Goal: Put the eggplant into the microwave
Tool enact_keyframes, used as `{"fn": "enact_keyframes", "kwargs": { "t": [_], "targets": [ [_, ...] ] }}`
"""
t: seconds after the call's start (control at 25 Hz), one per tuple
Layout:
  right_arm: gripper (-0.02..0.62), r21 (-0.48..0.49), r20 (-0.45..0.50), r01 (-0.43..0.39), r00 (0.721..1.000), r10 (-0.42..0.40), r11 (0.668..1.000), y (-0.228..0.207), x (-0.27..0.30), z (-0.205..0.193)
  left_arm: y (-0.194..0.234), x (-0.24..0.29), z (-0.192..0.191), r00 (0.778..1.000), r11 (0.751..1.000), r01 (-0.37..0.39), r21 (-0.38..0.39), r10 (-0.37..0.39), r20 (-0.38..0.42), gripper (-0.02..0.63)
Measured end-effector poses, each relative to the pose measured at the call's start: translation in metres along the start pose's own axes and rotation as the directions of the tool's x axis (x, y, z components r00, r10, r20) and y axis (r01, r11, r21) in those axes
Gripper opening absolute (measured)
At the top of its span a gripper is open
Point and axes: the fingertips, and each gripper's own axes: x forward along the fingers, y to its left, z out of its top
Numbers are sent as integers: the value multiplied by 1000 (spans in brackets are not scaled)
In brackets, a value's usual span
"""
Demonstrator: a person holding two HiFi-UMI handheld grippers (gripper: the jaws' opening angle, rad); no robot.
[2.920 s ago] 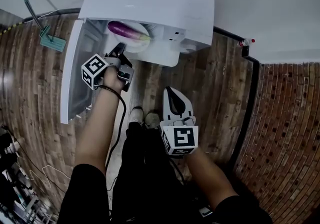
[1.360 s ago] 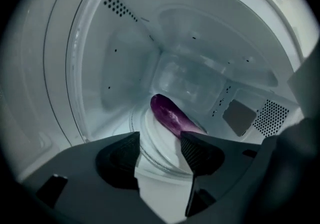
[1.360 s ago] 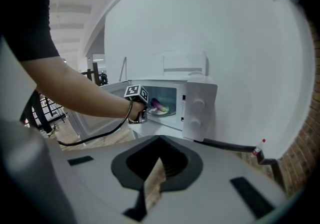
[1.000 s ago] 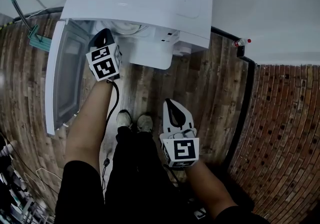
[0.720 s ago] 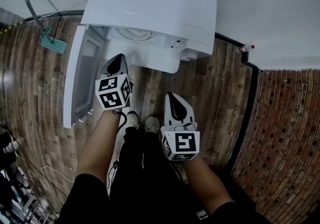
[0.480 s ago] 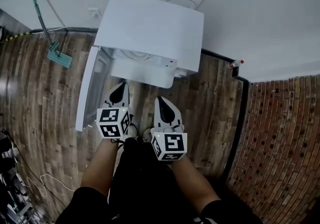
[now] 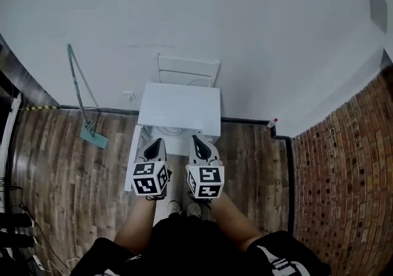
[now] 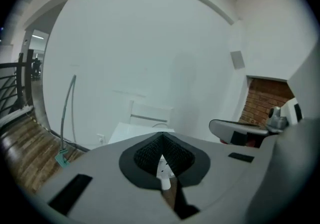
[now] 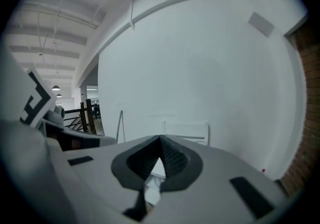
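The white microwave [image 7: 179, 109] stands on the wooden floor far below me, with its door [image 7: 132, 159] swung open to the left. The eggplant is not in sight in any view; the microwave's top hides its inside. My left gripper [image 7: 155, 144] and right gripper [image 7: 197, 141] hang side by side high above the microwave's front, both shut with nothing between the jaws. In the left gripper view the left gripper [image 8: 161, 136] points over the microwave's top [image 8: 131, 131]. In the right gripper view the right gripper [image 9: 160, 141] has its tips together.
A mop with a green head [image 7: 93, 137] leans on the white wall at the left. A white panel [image 7: 187, 70] stands behind the microwave. A small red-capped bottle [image 7: 271, 124] sits by the wall, with a brick surface [image 7: 338, 195] to the right. A railing [image 8: 15, 88] shows far left.
The left gripper has drawn back from the microwave's opening. Both grippers and the head view have risen, so the microwave looks much smaller. The eggplant seen inside earlier is now hidden.
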Motion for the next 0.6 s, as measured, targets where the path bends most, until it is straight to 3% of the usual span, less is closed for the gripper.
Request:
{"fn": "enact_keyframes", "kwargs": {
  "t": [0.2, 0.4, 0.6],
  "targets": [
    [12, -14, 69, 36, 997, -35, 999, -9, -12, 51, -39, -12, 57, 991, 992, 113, 56, -117, 70, -2],
    [12, -27, 128, 47, 991, -44, 999, -11, -9, 78, -47, -6, 75, 982, 985, 159, 73, -166, 96, -2],
    [12, -24, 98, 46, 994, -43, 999, -12, -2, 74, -57, 4, 83, 974, 968, 170, 183, -193, 117, -2]
  ]
}}
